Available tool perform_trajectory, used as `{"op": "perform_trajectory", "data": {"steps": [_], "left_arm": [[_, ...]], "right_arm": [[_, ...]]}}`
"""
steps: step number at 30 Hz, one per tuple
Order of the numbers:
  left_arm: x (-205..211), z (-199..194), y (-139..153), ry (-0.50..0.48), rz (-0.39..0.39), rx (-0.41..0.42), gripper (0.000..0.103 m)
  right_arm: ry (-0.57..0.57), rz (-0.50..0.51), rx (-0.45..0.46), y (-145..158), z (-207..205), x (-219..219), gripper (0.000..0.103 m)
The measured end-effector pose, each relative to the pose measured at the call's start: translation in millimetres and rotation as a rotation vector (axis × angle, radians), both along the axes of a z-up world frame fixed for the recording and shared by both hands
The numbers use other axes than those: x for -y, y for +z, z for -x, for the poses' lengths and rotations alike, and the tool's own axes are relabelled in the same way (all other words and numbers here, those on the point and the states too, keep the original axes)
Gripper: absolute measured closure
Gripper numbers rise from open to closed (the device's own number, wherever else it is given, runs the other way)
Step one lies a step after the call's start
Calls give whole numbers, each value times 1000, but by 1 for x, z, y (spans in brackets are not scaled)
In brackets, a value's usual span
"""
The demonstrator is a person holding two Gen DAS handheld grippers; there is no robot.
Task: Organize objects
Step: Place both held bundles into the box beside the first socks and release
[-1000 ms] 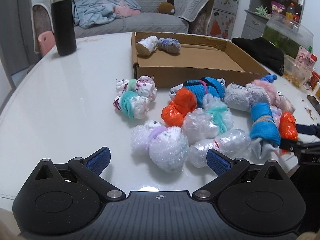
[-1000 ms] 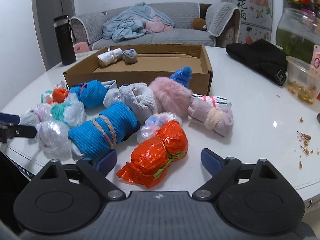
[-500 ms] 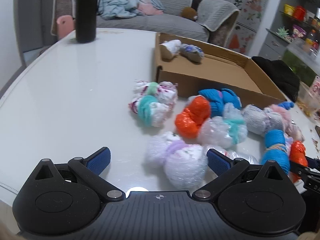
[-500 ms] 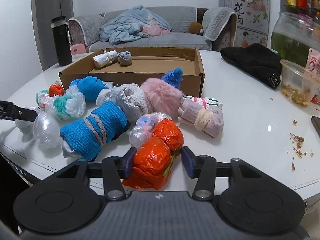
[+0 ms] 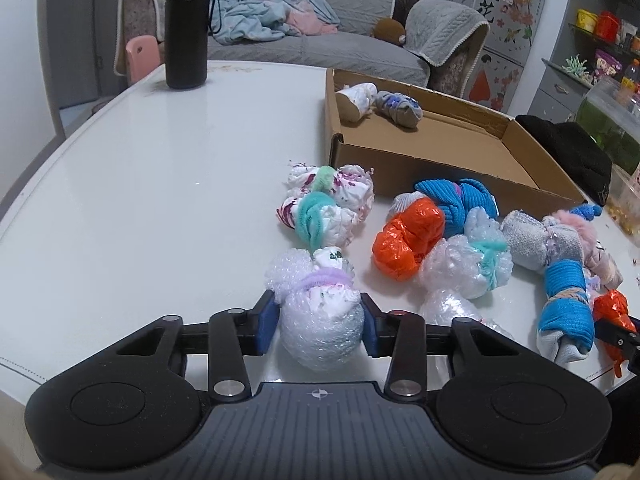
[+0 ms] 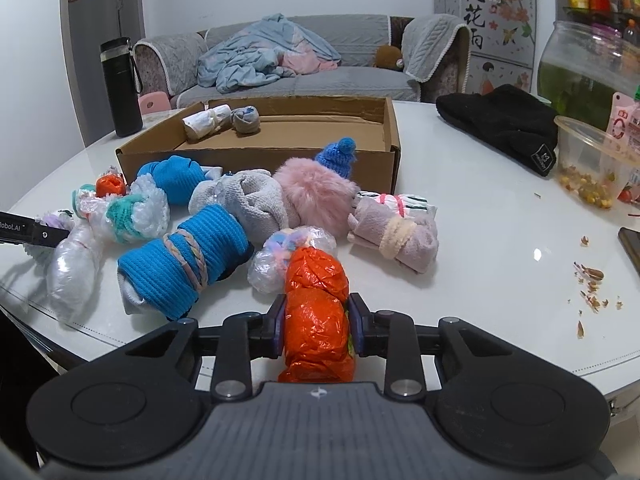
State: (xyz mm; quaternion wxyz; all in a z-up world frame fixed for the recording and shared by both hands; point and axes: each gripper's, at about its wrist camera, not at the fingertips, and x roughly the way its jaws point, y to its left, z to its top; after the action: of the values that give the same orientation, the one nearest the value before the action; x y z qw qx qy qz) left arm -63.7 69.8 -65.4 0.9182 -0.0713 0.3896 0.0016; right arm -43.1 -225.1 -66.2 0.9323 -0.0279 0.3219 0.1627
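Several tied bundles lie on the white table in front of a cardboard box [image 5: 436,152]. My left gripper [image 5: 318,322] is shut on a bubble-wrap bundle with a purple band [image 5: 320,320], which rests on the table. My right gripper [image 6: 316,322] is shut on an orange plastic bundle [image 6: 316,304] at the table's near edge. The box [image 6: 280,152] holds two rolled bundles [image 6: 222,120] at its far left corner. A blue knit roll [image 6: 188,264] lies left of the orange bundle.
A black flask [image 5: 186,24] stands at the far left of the table. A black cap [image 6: 500,128], a plastic tub of snacks [image 6: 588,168] and crumbs [image 6: 592,284] lie to the right. A second orange bundle [image 5: 408,236] sits in the pile.
Both grippers moved forward and closed: the left onto the purple-banded bubble-wrap bundle, the right onto the orange plastic bundle.
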Motion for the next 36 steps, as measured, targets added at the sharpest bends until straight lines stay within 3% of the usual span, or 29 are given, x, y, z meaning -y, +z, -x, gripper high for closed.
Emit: {"op": "perform_trajectory", "data": {"steps": [10, 20, 29, 33, 36], "left_arm": [[-6, -1, 29, -18, -36, 60, 58], [-8, -48, 97, -85, -102, 175, 58], [19, -138, 118, -196, -123, 177, 58], [32, -177, 107, -247, -96, 124, 58], [43, -200, 91, -276, -119, 84, 57]], "right_arm": [[-9, -15, 48, 30, -4, 23, 76], [37, -94, 139, 98, -56, 33, 75], [200, -150, 126, 135, -126, -23, 76], [294, -171, 52, 128, -166, -63, 75], [334, -157, -7, 111, -192, -90, 75]]}}
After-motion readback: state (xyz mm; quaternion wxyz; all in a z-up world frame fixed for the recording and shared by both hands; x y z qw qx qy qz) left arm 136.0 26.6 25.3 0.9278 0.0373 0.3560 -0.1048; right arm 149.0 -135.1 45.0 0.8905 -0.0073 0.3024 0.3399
